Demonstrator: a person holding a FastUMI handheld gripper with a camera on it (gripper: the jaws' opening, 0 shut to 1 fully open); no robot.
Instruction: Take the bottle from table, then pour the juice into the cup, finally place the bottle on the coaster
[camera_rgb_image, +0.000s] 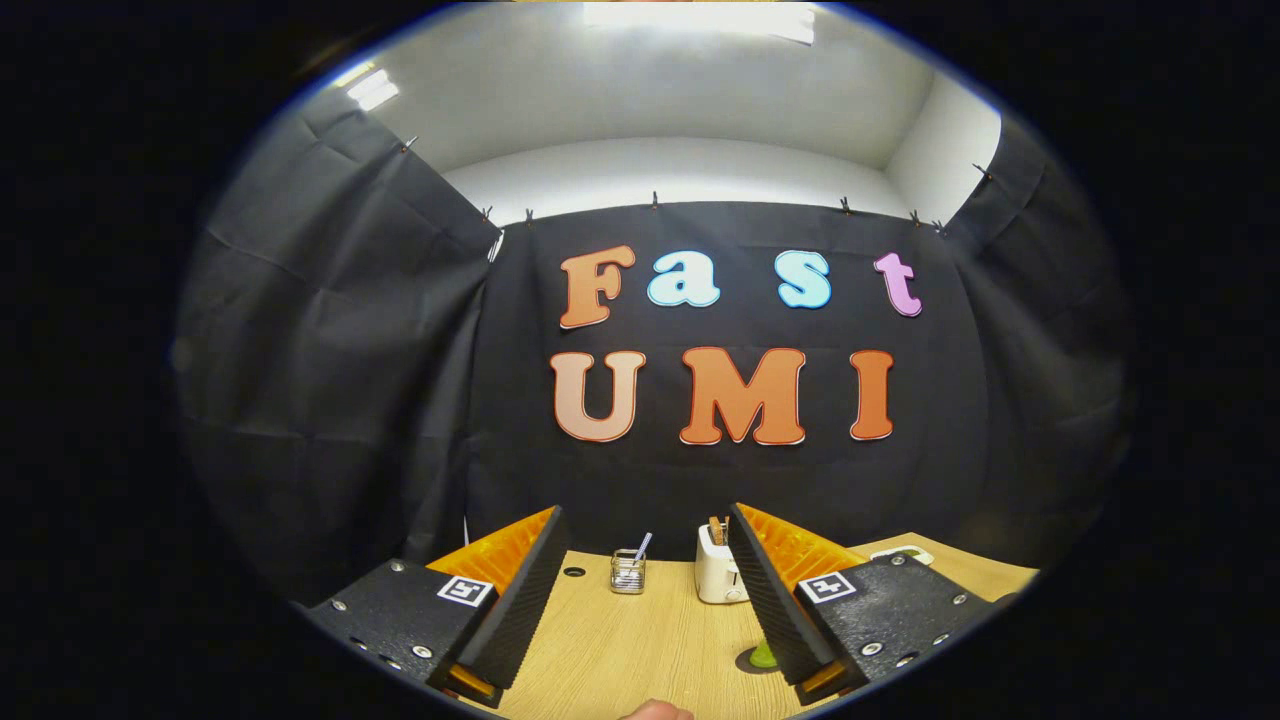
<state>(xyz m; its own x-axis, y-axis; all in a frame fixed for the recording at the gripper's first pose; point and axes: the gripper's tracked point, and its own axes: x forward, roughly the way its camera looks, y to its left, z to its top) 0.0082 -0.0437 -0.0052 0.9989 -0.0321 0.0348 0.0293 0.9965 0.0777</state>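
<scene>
My gripper is open and held high over the wooden table, with nothing between its fingers. It faces the booth's back wall. Low beside the inner side of the right finger, a small green rounded thing sits on a dark round disc. The finger hides most of both, so I cannot tell what they are. A small glass cup with a straw-like stick in it stands far ahead on the table, between the fingers.
A white toaster with a slice in it stands at the back of the table, by the right fingertip. A white flat object lies beyond the right finger. A cable hole is near the left finger. A person's fingertip shows close below.
</scene>
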